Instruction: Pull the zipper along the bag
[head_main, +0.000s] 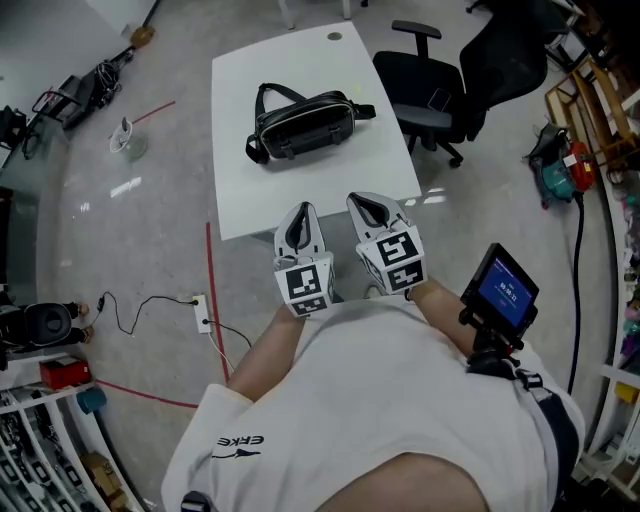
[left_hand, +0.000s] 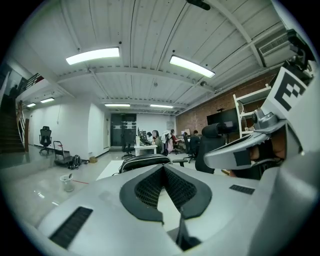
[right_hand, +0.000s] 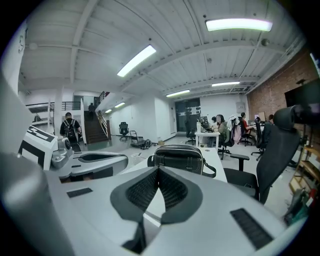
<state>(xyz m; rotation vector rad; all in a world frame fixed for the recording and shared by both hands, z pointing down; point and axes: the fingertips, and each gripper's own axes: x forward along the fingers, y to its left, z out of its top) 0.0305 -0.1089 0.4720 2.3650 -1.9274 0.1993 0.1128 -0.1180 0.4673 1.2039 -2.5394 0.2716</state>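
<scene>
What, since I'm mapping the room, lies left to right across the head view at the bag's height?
Cup on the floor → black bag → black office chair.

Black bag (head_main: 300, 122) on a white table (head_main: 240, 190)
Glossy and squat, it lies flat near the table's far end, well inside the edges, with its strap looping out along the far side.

Bright, even light from ceiling strip lamps (left_hand: 92, 55); fisheye bending, dark corners, soft near foreground.
</scene>
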